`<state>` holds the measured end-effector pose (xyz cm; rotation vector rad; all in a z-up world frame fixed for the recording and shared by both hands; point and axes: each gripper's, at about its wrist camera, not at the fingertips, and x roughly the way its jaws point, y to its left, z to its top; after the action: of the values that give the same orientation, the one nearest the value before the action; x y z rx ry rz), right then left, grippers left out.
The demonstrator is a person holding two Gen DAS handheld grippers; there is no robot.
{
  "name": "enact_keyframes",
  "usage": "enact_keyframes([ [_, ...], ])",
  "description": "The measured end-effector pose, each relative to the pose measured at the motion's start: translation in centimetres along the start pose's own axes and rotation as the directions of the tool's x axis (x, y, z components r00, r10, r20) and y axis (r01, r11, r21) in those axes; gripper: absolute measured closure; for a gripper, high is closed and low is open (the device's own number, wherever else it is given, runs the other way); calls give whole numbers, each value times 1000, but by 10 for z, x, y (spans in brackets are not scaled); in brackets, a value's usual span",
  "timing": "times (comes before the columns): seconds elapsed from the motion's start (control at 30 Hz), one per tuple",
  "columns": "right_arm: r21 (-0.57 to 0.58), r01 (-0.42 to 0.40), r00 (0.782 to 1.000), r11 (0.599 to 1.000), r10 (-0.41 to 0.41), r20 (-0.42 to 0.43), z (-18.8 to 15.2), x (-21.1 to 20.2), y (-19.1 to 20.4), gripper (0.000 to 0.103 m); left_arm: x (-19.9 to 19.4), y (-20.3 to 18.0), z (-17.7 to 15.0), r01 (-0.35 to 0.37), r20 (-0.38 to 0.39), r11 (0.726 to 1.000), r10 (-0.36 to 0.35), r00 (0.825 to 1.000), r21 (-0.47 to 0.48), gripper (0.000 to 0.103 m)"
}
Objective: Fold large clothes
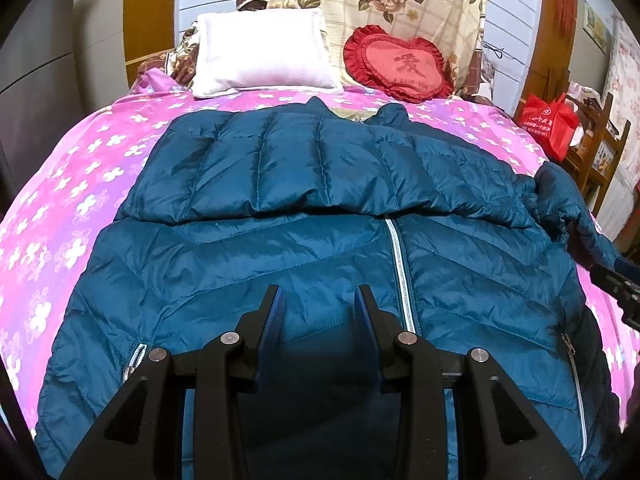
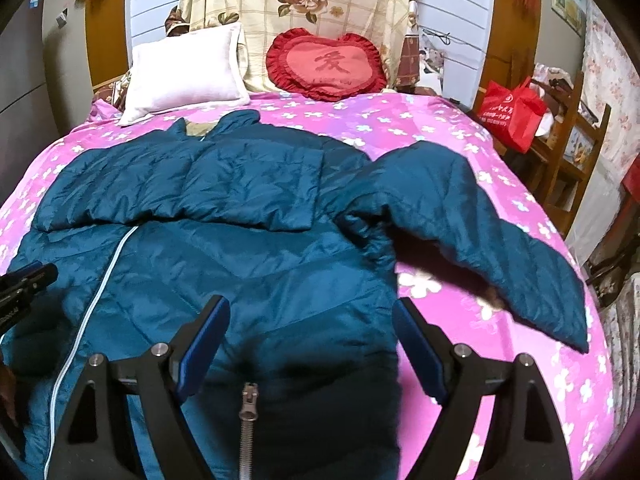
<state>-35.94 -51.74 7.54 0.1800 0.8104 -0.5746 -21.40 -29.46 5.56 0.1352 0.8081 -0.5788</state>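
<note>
Pink bedspread (image 1: 80,168), teal jacket (image 1: 280,248) (zipped), pillows behind, both grippers (image 1: 320,300) (image 2: 310,312) apart.

Each tool (image 1: 320,300) has black arms, silver screws, ribbed blue pads (image 2: 420,344).

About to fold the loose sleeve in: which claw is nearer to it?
Right. The right claw hangs open over the jacket's hem, beside the sleeve. The left claw is open left of the zipper, farther off.

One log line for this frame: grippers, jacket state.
left gripper: open, over jacket | right gripper: open, at jacket's edge | one sleeve folded across chest | other sleeve spread on bedspread
</note>
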Motion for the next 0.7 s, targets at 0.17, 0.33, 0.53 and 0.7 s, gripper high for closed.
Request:
enact_keyframes([
  [0.17,-1,13,1000,1000,-13,3,3,-3,-10,17,1,0,0,-1,-3,1000,1,1000,-3,89],
  [0.33,15,25,1000,1000,-25,2,6,-6,-22,17,1,0,0,1,-5,1000,-1,1000,-9,89],
  [0.53,-6,64,998,998,-64,9,10,-13,-38,17,3,2,1,0,-6,1000,0,1000,-14,89],
  [0.7,45,92,996,995,-93,17,16,-22,-73,17,3,2,1,-1,-6,1000,1,1000,-14,89],
])
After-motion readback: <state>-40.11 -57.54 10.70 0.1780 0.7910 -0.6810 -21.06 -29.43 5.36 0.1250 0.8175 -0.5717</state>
